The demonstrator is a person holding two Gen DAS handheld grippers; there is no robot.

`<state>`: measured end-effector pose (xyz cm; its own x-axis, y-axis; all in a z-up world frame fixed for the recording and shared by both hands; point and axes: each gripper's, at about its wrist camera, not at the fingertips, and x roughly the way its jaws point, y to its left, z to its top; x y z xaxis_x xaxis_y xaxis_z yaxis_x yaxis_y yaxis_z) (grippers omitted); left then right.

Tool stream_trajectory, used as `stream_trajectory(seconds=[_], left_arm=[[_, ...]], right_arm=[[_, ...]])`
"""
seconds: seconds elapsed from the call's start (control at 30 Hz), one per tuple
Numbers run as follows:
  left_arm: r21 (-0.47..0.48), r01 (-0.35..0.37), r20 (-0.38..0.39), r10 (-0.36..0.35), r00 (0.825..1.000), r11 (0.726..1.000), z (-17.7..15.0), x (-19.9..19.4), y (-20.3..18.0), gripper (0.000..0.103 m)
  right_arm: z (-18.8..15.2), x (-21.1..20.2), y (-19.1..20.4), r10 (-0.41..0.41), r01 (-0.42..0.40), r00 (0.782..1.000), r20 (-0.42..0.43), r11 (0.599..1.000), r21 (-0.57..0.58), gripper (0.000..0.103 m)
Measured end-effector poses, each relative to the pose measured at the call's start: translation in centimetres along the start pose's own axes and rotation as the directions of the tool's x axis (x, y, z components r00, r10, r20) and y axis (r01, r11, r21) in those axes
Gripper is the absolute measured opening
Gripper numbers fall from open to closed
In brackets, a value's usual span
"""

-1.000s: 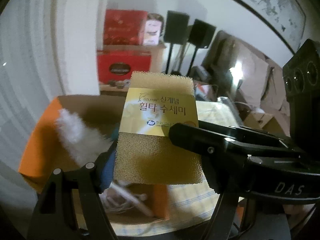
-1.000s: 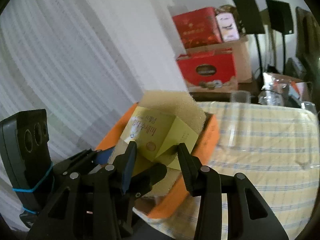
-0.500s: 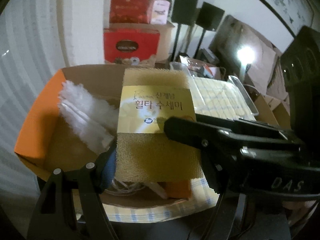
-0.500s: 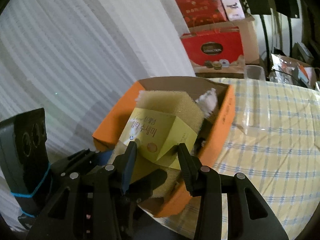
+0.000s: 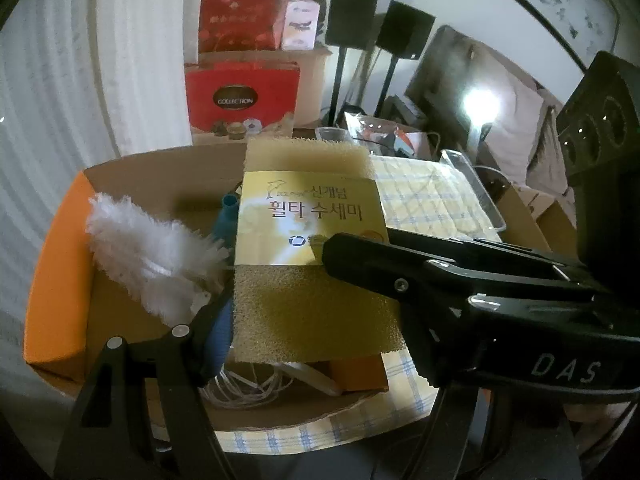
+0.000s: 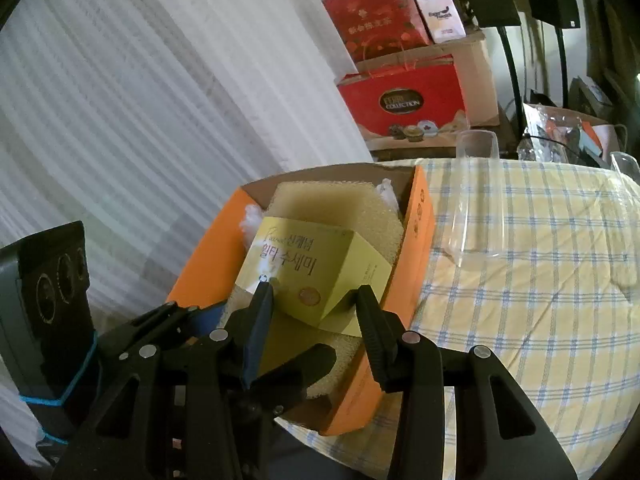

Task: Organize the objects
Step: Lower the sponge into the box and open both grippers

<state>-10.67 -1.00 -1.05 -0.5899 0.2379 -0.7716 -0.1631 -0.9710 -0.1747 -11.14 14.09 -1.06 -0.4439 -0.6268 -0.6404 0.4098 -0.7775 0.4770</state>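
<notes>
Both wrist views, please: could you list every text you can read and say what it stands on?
"신개념 휠타 수세미": yellow band on the sponge, held over the orange box.
"COLLECTION": oval on the red box.
"DAS": body of the right tool, seen from the left wrist.
Small script on the band, gold characters on the upper red bag and print on the pink pack: too blurred.

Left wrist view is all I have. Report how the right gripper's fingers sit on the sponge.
Observer: The right gripper has one finger on each side of a raised fold in the yellow paper band around the sponge.
Operator: Now tell me how near the clear container is to the orange box.
Observer: The clear container lies on the checked cloth, close beside the orange box's outer wall. I cannot tell whether they touch.
</notes>
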Motion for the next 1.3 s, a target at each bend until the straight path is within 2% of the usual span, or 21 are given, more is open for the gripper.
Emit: stream_trajectory(seconds=[0.17,0.37,0.77,0.93,1.3], left_arm=[[-0.010,-0.006,0.015,0.006,1.000,1.000,0.2,-1.3,1.7,0.071],[-0.049,-0.058,0.021,0.059,0.998,0.997,0.0,-2.7,5.8,0.071],[-0.089,-0.170,-0.073,0.164,0.984,0.981,-1.8,-2.1,14.3,0.071],[-0.087,-0.193,-0.117,0.183,0.976,0.977,-2.7,-1.3,16.3,0.071],[-0.135,-0.186,-0.162,0.164,0.973,0.973,-3.8,-0.3,18.5,0.074]], right_arm=[[0.5,0.6,1.6,0.036,-0.036,0.999,-0.007,0.999,-0.026,0.044],[1.2,3.9,5.0,0.083,-0.086,0.995,-0.050,0.994,-0.065,0.044],[1.1,13.3,9.3,0.187,-0.196,0.960,-0.207,0.980,-0.021,0.043],[0.6,15.3,10.0,0.190,-0.200,0.950,-0.248,0.980,-0.015,0.043],[0.2,17.6,10.9,0.178,-0.191,0.940,-0.293,0.981,-0.017,0.043]])
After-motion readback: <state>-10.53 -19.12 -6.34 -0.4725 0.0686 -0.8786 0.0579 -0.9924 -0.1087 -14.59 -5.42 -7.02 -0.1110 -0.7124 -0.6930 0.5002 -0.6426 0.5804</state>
